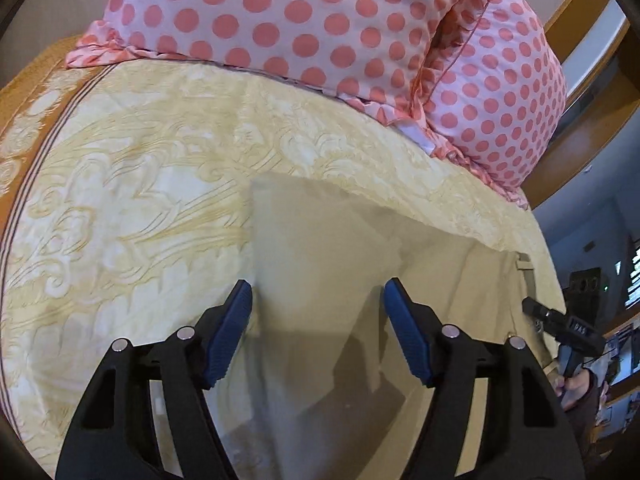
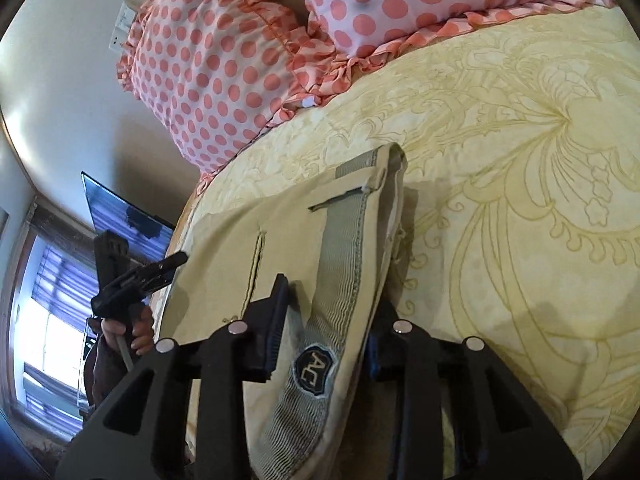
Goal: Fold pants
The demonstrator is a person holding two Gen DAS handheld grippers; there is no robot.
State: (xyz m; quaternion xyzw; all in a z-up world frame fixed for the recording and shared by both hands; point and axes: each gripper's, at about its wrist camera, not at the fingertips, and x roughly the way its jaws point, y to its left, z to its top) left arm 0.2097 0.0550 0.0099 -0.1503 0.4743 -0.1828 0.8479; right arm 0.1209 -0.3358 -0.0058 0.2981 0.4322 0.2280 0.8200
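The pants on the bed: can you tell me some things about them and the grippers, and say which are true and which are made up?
1. The pants are beige. True.
2. The pillows are striped blue. False: pink with coral dots.
3. The left gripper is open above the pants. True.
4. The right gripper is far from the pants. False: its open jaws straddle the grey waistband.
5. The bedspread is yellow and patterned. True.

Both views are bright with soft daylight; in the right wrist view a window [image 2: 44, 332] at lower left is blown out with glare. Strong fisheye bending and dark vignette ring the edges. Soft shadows fall on the bedspread [image 2: 520, 208], and the nearest fabric is slightly blurred.
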